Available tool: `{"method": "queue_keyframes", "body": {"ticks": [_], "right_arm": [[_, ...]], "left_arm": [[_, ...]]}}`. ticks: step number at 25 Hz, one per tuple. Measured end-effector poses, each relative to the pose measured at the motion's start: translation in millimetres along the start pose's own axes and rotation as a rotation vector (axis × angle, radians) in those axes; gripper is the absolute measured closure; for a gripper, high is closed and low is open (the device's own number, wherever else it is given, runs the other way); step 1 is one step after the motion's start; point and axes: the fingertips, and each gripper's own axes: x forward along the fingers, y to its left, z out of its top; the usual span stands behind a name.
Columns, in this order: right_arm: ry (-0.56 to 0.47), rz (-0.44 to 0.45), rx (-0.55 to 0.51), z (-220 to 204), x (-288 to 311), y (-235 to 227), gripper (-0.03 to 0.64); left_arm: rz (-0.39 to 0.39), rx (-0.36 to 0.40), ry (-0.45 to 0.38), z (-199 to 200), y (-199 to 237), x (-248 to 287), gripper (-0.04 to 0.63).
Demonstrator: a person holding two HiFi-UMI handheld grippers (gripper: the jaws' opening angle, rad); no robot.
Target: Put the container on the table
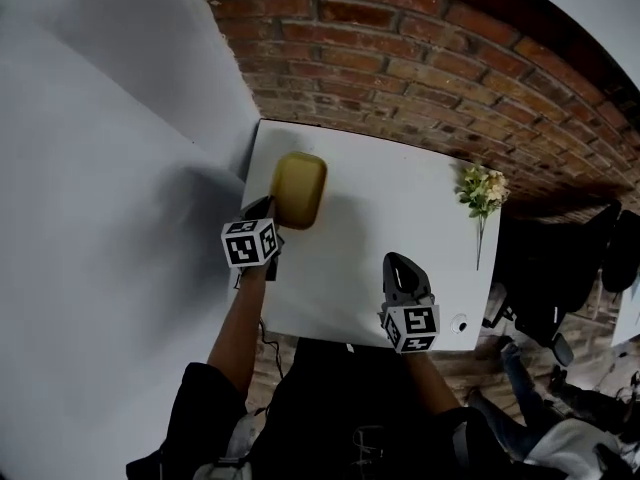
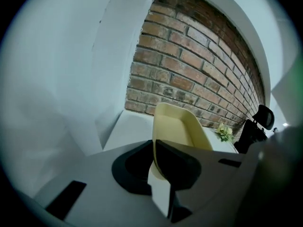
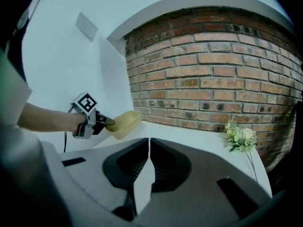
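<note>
We've got our left gripper (image 2: pixel 154 144) pinched on the near rim of the pale yellow plastic tub container (image 2: pixel 179 126), seemingly hanging just above the white table (image 1: pixel 370 218), so setting down and letting go are left; right gripper (image 3: pixel 149 143) closed, empty.

White table (image 1: pixel 350 258) w/ flower sprig (image 1: pixel 482 192) on it.

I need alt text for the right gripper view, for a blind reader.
The left gripper holds a yellow container at the white table's left end. The right gripper has shut, empty jaws; flowers lie at right.
</note>
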Motion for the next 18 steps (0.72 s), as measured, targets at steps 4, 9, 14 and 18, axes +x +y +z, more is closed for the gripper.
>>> {"method": "queue_keyframes", "body": {"ticks": [4, 9, 14, 18], "right_arm": [[0.03, -0.022, 0.015, -10, 9, -1, 0.592], [0.07, -0.052, 0.035, -25, 14, -4, 0.592], [0.084, -0.075, 0.063, -31, 15, -9, 0.592], [0.097, -0.088, 0.078, -35, 16, -11, 0.592]], "left_arm": [[-0.01, -0.012, 0.011, 5, 9, 24, 0.566], [0.003, -0.045, 0.017, 9, 28, 48, 0.566], [0.032, -0.071, 0.025, 13, 47, 67, 0.566], [0.045, -0.076, 0.032, 16, 58, 80, 0.566]]}}
